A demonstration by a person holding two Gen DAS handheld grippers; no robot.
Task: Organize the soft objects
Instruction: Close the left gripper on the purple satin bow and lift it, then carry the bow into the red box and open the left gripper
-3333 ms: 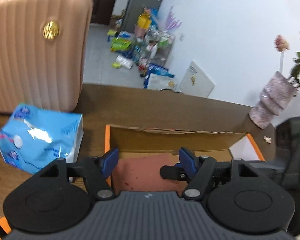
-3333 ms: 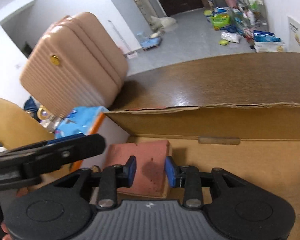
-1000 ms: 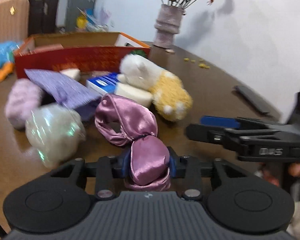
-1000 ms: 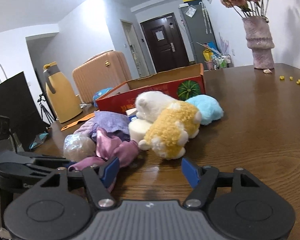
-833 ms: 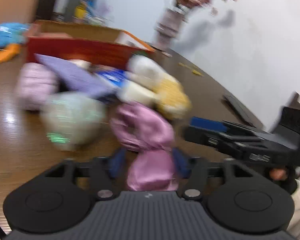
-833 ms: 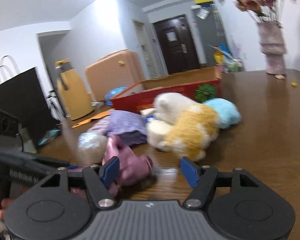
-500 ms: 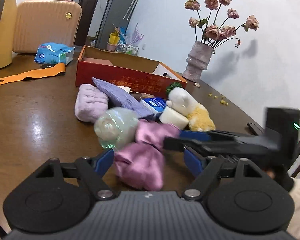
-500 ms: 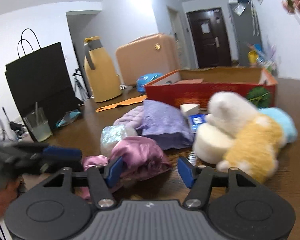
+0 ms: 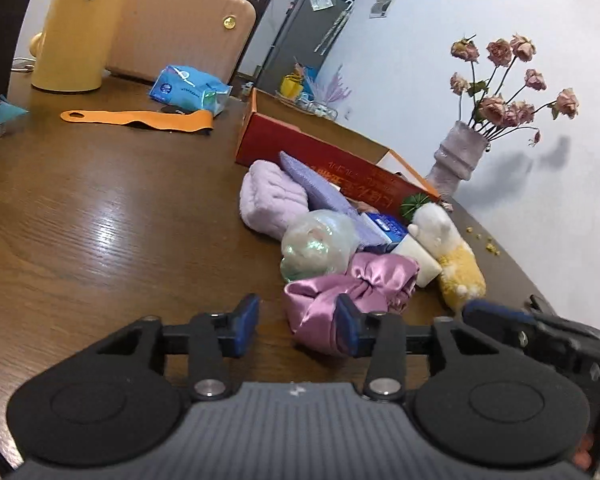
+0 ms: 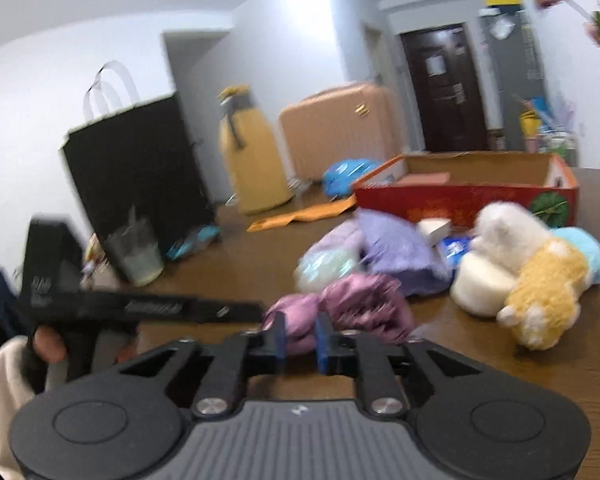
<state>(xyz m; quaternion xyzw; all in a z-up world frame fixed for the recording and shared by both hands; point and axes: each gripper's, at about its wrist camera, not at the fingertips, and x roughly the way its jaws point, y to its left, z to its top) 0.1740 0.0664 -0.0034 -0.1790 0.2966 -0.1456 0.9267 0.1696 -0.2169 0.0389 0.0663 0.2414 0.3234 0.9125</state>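
Observation:
A pink satin scrunchie [image 9: 352, 284] [image 10: 360, 304] lies on the brown table at the near edge of a pile of soft things. My left gripper [image 9: 296, 326] is open and its jaws are closing. The scrunchie rests against the right finger, and bare table shows by the left one. In the blurred right wrist view, my right gripper [image 10: 302, 338] is closing, and pink fabric fills the narrow gap between its pads. Its fingertip [image 9: 470, 310] shows low beside the yellow-and-white plush [image 9: 456, 268]. An open red cardboard box [image 9: 328, 160] [image 10: 460, 200] stands behind the pile.
The pile also holds an iridescent ball [image 9: 318, 246], a lilac towel [image 9: 268, 204], a purple cloth [image 10: 400, 256] and a blue fluffy toy [image 10: 584, 256]. A flower vase [image 9: 458, 156], yellow jug [image 9: 76, 32], tissue pack [image 9: 188, 88], orange strip [image 9: 140, 118], black bag [image 10: 132, 168] and cup [image 10: 134, 256] stand around.
My left gripper let go of the scrunchie, opened wide and shifted left of it. My right gripper swung left over the scrunchie and its jaws narrowed around the pink fabric.

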